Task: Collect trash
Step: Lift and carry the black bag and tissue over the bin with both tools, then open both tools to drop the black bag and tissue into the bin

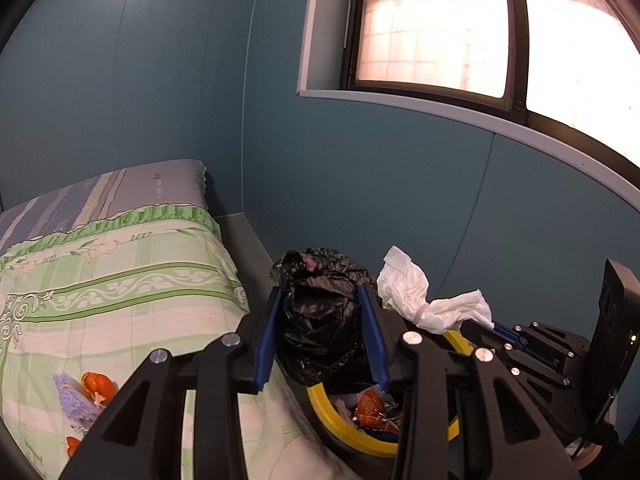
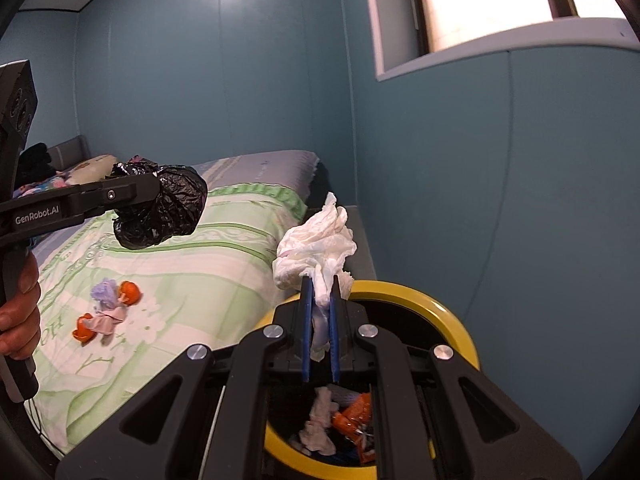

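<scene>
Bagged and tissue trash (image 2: pixel 320 240) over bin (image 2: pixel 452 312)

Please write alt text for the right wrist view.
The right gripper pinches a crumpled white tissue above a yellow-rimmed trash bin. At left, the left gripper holds a black plastic bag over a green bedsheet.

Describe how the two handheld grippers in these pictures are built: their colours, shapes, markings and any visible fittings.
Both the left gripper and the right gripper are matt black plastic frames with triangular cut-outs, round silver pivot bolts and narrow blue ribbed pads lining the jaws. White lettering on the left gripper's side reads GenRobot.AI. Each carries a black upright camera block. A bare hand grips the left one's handle; no sleeve shows.
</scene>
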The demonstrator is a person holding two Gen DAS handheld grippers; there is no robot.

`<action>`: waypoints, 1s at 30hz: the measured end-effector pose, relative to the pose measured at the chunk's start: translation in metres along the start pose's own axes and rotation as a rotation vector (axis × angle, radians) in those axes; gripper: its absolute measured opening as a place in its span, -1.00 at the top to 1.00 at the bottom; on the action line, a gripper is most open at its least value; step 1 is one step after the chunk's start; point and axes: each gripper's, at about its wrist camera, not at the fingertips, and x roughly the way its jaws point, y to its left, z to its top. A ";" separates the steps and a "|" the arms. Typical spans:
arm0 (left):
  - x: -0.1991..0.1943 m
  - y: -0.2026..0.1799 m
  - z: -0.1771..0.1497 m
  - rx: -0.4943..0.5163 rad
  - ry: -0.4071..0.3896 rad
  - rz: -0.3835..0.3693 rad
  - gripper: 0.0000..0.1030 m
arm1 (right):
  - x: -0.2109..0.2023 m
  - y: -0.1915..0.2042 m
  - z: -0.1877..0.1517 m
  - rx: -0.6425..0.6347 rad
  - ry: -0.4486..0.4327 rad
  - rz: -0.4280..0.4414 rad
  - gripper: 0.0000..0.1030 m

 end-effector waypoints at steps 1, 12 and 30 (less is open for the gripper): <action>0.004 -0.003 -0.001 0.002 0.006 -0.005 0.31 | 0.001 -0.004 -0.002 0.006 0.003 -0.007 0.88; 0.046 -0.026 -0.013 0.016 0.072 -0.048 0.31 | 0.014 -0.033 -0.019 0.059 0.047 -0.073 0.87; 0.128 -0.029 -0.055 -0.053 0.245 -0.123 0.29 | 0.053 -0.056 -0.039 0.107 0.158 -0.130 0.86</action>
